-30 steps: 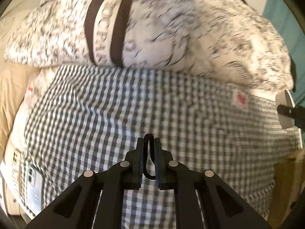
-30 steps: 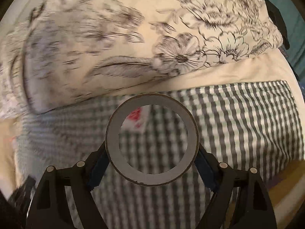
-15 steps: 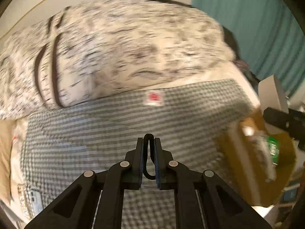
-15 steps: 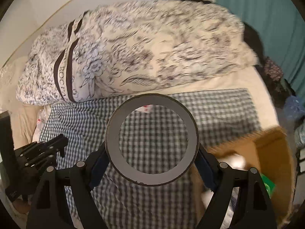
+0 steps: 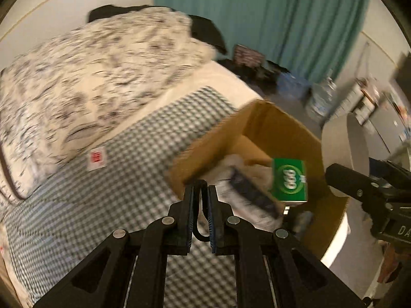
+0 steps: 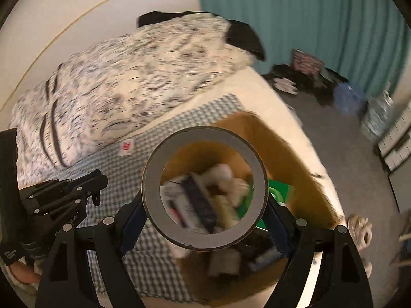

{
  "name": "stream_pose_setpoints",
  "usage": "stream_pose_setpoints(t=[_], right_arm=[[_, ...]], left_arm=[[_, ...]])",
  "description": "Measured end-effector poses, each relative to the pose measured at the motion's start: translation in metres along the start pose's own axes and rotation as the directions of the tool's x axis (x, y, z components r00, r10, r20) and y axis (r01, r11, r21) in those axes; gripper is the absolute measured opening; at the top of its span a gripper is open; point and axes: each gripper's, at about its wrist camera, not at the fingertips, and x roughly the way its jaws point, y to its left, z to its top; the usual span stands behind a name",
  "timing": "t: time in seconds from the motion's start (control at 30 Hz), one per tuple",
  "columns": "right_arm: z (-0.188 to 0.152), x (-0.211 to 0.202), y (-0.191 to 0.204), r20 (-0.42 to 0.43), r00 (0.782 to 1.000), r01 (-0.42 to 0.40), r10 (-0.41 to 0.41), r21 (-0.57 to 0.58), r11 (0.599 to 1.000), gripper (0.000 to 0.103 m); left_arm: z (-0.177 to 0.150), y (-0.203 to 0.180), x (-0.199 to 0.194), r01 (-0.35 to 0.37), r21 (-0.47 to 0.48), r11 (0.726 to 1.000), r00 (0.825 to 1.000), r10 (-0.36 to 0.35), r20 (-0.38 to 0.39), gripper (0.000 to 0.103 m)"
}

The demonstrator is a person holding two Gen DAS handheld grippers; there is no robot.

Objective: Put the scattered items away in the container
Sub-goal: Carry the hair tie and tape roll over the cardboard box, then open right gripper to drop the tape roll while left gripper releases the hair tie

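My left gripper (image 5: 201,190) is shut on a thin black loop (image 5: 199,236) and hangs over the near left corner of an open cardboard box (image 5: 269,120). My right gripper (image 6: 205,205) grips a grey tape roll (image 6: 205,136) by its sides, directly above the box (image 6: 287,159). Inside the box lie a green carton (image 5: 289,182), a dark flat item and pale soft things, all blurred. In the left wrist view the right gripper (image 5: 359,187) and the tape roll (image 5: 344,154) show at the right. In the right wrist view the left gripper (image 6: 95,182) shows at the left.
The box stands at the bed's edge, on a black-and-white checked cloth (image 5: 102,205). A floral duvet (image 5: 90,77) is heaped behind. A teal curtain (image 6: 308,12) hangs at the back, with dark clutter and water bottles (image 6: 377,118) on the grey floor to the right.
Both grippers have swung right and risen, from over the checked cloth to over the cardboard box, which has come into view. Each keeps its hold.
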Motion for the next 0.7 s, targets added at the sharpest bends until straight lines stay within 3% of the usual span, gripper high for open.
stream_pose_setpoints(t=[0.37, 0.4, 0.47, 0.5, 0.53, 0.7], right_arm=[[-0.016, 0.026, -0.073, -0.053, 0.998, 0.043, -0.037, 0.126, 0.991, 0.082], [-0.018, 0.029, -0.076, -0.058, 0.998, 0.044, -0.036, 0.136, 0.99, 0.082], [-0.021, 0.033, -0.083, -0.072, 0.997, 0.053, -0.042, 0.157, 0.986, 0.083], [-0.022, 0.035, -0.084, -0.075, 0.996, 0.056, -0.044, 0.164, 0.985, 0.083], [-0.022, 0.038, -0.086, -0.081, 0.996, 0.056, -0.043, 0.171, 0.984, 0.083], [-0.018, 0.043, -0.089, -0.098, 0.993, 0.086, -0.069, 0.186, 0.979, 0.088]], left_arm=[[0.017, -0.063, 0.056, 0.07, 0.124, 0.99, 0.994, -0.059, -0.089, 0.011], [0.019, -0.066, 0.06, 0.057, 0.136, 0.989, 0.995, -0.045, -0.086, 0.019], [0.023, -0.067, 0.063, 0.028, 0.139, 0.99, 0.998, -0.019, -0.068, 0.056], [0.025, -0.065, 0.064, 0.022, 0.137, 0.99, 0.998, -0.013, -0.062, 0.082], [0.027, -0.063, 0.063, 0.014, 0.135, 0.991, 0.999, -0.008, -0.048, 0.089], [0.034, -0.052, 0.064, 0.002, 0.136, 0.991, 0.999, 0.005, -0.049, 0.09]])
